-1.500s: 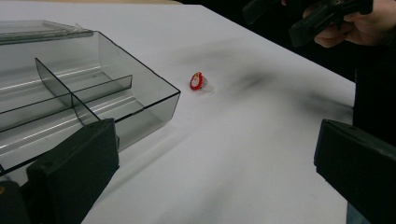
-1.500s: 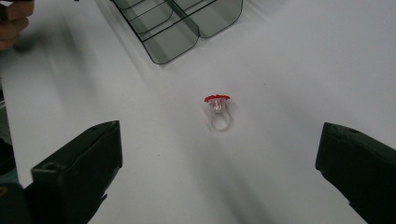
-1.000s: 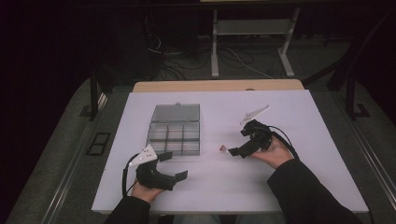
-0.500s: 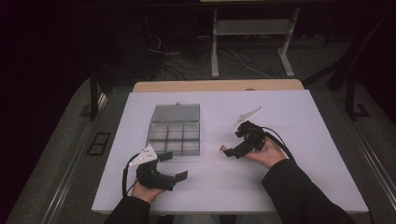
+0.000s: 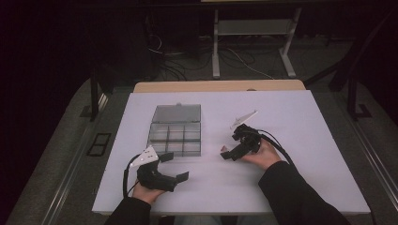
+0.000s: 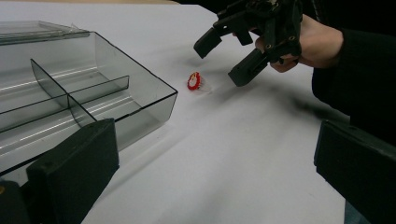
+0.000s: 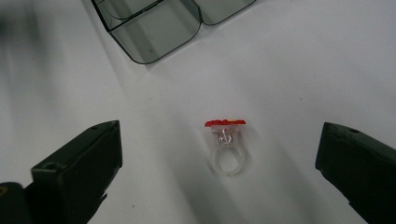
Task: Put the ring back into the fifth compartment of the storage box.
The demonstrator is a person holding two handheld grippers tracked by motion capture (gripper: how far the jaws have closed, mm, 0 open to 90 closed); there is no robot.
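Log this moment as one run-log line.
right hand-held gripper: open, over ring | left hand-held gripper: open, idle | ring: on table, beside box

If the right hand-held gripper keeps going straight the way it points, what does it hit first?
Probably the clear ring with a red top, lying between the open right hand-held gripper jaws' line; the compartment box lies farther on.

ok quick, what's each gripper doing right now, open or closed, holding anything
Left gripper: open, holding nothing, resting near the clear box.
Right gripper: open, holding nothing, jaws either side of the red-topped ring.
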